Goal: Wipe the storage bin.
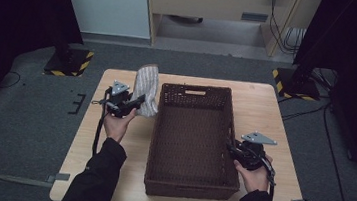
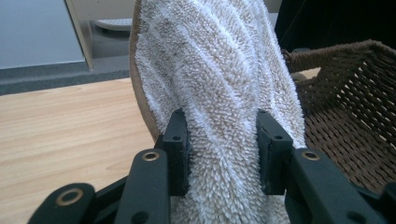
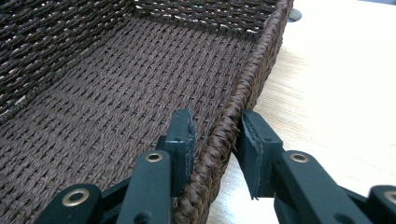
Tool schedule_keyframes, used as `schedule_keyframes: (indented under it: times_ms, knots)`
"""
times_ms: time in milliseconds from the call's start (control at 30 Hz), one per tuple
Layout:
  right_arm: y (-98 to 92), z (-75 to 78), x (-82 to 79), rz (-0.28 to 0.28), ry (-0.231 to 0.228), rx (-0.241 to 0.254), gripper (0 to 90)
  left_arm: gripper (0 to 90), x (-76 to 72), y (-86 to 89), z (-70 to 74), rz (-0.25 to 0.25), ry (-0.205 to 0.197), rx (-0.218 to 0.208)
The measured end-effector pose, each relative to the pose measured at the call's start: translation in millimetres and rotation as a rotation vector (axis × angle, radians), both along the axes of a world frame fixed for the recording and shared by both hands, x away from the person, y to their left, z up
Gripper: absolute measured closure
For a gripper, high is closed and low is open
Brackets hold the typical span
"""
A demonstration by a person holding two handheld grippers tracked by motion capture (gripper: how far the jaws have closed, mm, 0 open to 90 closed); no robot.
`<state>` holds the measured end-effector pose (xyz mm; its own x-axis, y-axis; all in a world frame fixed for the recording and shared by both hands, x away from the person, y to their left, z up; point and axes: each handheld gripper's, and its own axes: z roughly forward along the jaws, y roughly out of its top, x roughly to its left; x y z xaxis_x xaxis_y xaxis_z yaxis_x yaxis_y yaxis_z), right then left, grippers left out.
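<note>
**Towel held up beside the basket**

My left gripper has its jaws clamped on the striped towel, which hangs off the table just left of the wicker basket. My right gripper pinches the basket's right wall, one jaw inside, one outside.

My left gripper sits at the end of my left forearm, which reaches forward in a dark sleeve, hand wrapped around the gripper body from below. Its jaws point toward my right and are clamped on a towel, pads pressed into the pile on both sides. My right gripper is held lower and nearer to me, jaws pointing left, straddling the basket wall.
</note>
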<state>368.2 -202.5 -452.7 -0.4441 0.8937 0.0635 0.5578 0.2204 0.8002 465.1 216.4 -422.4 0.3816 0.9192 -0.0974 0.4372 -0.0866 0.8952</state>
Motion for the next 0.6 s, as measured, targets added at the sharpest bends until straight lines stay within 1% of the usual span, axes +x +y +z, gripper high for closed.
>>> schedule_keyframes:
  times_ms: [167,200,300,367,467,533,600]
  knots:
    - [-0.7,-1.2,0.0,0.0,-0.006,0.006,66.8,61.7,10.7,-7.0,-3.3,0.002,-0.002,-0.008]
    - [-0.9,-1.3,0.0,0.001,-0.008,0.007,66.8,61.7,13.3,-8.0,-4.5,-0.001,0.002,-0.013]
    - [-0.4,-1.2,0.0,0.001,-0.006,0.006,66.8,61.7,21.4,-12.8,-9.6,-0.002,0.015,-0.008]
    - [-0.4,-1.3,-0.1,0.0,-0.007,0.008,66.8,61.7,27.2,-16.3,-14.8,-0.004,0.025,0.005]
    - [-0.9,-1.4,0.3,0.003,-0.008,0.007,66.7,61.9,35.0,-20.2,-24.1,-0.01,0.05,0.019]
    - [-0.7,-1.4,0.2,0.002,-0.007,0.01,66.7,62.1,40.7,-22.0,-30.7,-0.016,0.065,0.037]
    - [-0.8,-1.5,0.2,0.003,-0.009,0.01,66.7,62.2,44.9,-22.6,-36.0,-0.013,0.081,0.029]
